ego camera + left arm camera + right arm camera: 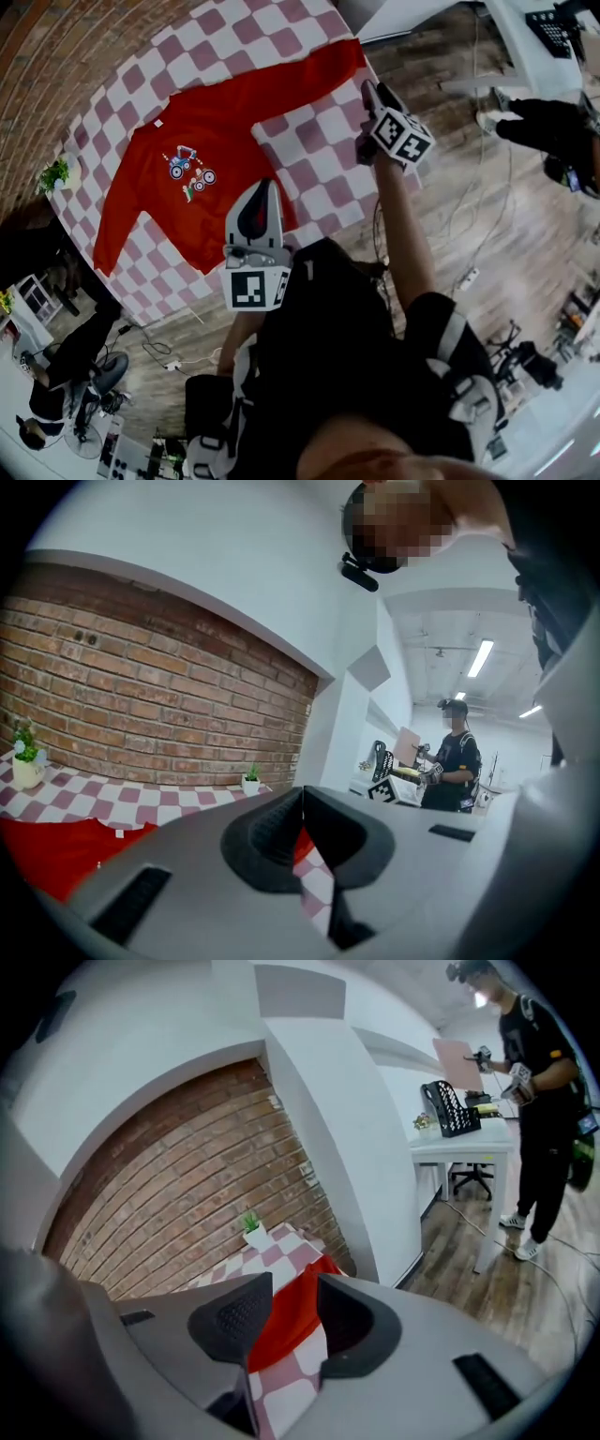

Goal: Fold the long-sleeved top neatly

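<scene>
red top (pixel 202 173) lies flat on the checkered counter (pixel 323 127), print up, both sleeves spread out. left hand-held gripper (pixel 264 195) sits over the top's hem corner, jaws closed together with no cloth between them. right hand-held gripper (pixel 372 94) is just beside one cuff of the top, jaws apart and gripping nothing; red sleeve shows past the gap. potted plant (pixel 56 175) stands beyond the top's other sleeve.

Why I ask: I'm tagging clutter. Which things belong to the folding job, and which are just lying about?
Job:
red long-sleeved top
checked tablecloth
left gripper
right gripper

Lying about:
potted plant
floor cables
white desk
black file rack
</scene>
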Demonstrator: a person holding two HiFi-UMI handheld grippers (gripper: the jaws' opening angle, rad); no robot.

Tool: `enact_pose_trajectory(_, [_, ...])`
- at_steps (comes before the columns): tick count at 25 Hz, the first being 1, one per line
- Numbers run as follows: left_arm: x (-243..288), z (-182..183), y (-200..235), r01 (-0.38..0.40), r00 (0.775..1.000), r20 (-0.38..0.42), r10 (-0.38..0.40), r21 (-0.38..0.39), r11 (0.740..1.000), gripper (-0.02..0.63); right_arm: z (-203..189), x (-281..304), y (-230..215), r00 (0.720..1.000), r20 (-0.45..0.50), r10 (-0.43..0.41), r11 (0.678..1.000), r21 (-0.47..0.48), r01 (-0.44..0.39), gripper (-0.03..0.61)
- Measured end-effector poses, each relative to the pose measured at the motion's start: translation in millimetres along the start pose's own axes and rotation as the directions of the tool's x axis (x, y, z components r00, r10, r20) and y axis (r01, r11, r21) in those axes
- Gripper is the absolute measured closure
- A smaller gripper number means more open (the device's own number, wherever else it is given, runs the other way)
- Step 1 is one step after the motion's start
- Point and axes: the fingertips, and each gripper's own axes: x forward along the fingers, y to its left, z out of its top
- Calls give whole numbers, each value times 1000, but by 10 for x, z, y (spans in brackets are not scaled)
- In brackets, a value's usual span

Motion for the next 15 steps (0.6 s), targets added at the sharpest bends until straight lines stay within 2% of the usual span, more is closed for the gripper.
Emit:
enact_pose_trajectory(7, [266,-80,244,-2,1000,-27,2,-18,1000,606,-62,686,-281,997,-58,-45,995,82,49,436])
enact_pose_trajectory(15, [409,-179,419,-13,998,-54,11,-32,999,606,-193,1144,-591,990,-116,-85,977,184,105,440])
